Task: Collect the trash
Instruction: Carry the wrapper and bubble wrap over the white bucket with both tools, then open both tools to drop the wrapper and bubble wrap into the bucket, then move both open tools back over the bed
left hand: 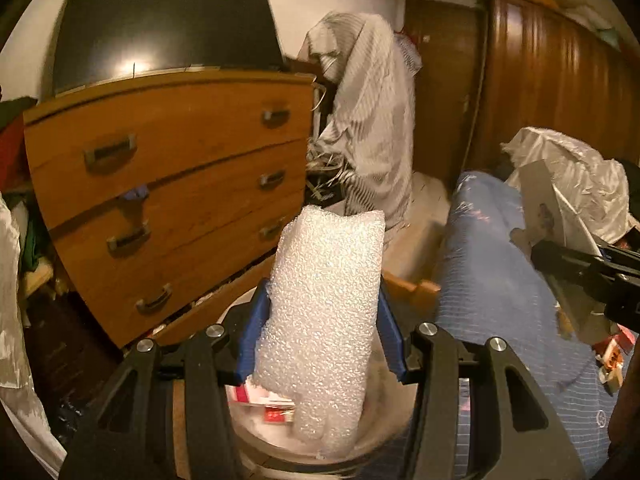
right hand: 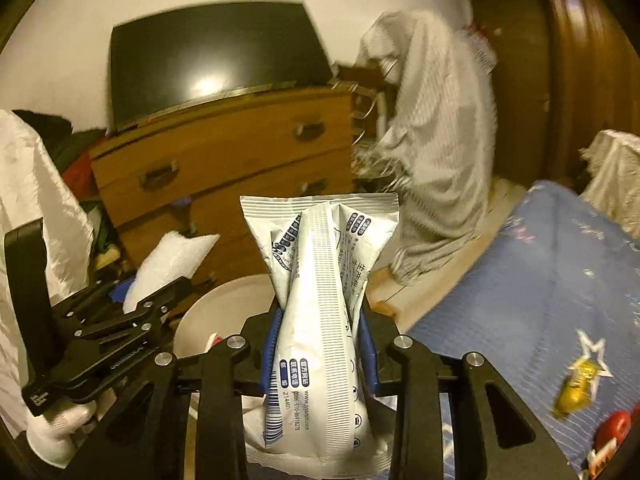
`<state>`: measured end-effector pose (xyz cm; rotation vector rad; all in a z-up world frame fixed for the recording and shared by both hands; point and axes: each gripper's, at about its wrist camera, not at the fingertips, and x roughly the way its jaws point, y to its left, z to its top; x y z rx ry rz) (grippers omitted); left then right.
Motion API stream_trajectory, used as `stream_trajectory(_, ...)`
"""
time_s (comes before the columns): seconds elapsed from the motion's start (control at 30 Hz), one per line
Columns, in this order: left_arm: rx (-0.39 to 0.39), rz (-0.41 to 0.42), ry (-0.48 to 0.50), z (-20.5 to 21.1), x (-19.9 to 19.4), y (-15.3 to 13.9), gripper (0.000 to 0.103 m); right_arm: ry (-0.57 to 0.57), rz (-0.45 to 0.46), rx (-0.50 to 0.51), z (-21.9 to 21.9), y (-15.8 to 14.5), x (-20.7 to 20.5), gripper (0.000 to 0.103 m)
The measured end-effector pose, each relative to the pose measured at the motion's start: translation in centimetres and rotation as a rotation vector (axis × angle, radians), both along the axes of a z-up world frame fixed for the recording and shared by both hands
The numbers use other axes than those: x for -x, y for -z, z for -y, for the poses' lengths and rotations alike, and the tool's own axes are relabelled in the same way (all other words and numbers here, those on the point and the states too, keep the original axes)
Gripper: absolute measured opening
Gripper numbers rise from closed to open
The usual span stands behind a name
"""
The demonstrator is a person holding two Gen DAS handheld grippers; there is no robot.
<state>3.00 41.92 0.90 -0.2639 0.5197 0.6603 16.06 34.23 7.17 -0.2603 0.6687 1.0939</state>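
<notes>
My left gripper [left hand: 320, 320] is shut on a white bubble-wrap piece [left hand: 324, 312] and holds it upright over a white bin [left hand: 280, 450] that has red-and-white wrappers [left hand: 264, 400] inside. My right gripper [right hand: 320, 336] is shut on a white printed snack bag [right hand: 320, 320], held upright. In the right wrist view the left gripper [right hand: 132, 300] with the bubble wrap [right hand: 168, 264] is at the left, above the bin's rim [right hand: 208, 312]. In the left wrist view the right gripper [left hand: 592, 276] shows at the right edge with the bag [left hand: 548, 208].
A wooden chest of drawers [left hand: 168, 184] with a dark TV [left hand: 160, 24] on top stands ahead. A striped cloth [left hand: 368, 120] hangs beside it. A blue bedsheet [left hand: 500, 280] is at the right, with a yellow wrapper [right hand: 576, 388] and a red item [right hand: 612, 428] on it.
</notes>
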Motion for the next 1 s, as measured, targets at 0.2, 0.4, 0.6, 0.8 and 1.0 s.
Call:
stream_trajectory(0.2,0.054,-0.067,-0.006,-3.2,-0.6,2.5,0.048,-0.074,-0.102,0.136,-6.9,4.8,-1.1,0.034)
stream_trajectory(0.4,0.092,-0.12,-0.014,-5.5,-1.2,5.0,0.048,-0.095,-0.184,0.209,-10.0,9.5,-1.5,0.035)
stream_trajectory(0.6,0.125,-0.147,-0.016,-6.5,-1.4,6.9,0.048,-0.108,-0.186,0.219,-10.8,11.0,-1.4,0.036)
stream_trajectory(0.8,0.113,-0.152,-0.047,-7.0,-1.3,7.0,0.07,-0.106,-0.19,0.194,-10.0,10.9,-2.1,0.064)
stream_trajectory(1.0,0.111,-0.15,-0.067,-7.6,-0.7,7.0,0.073,-0.092,-0.199,0.143,-8.4,9.8,-2.9,0.065)
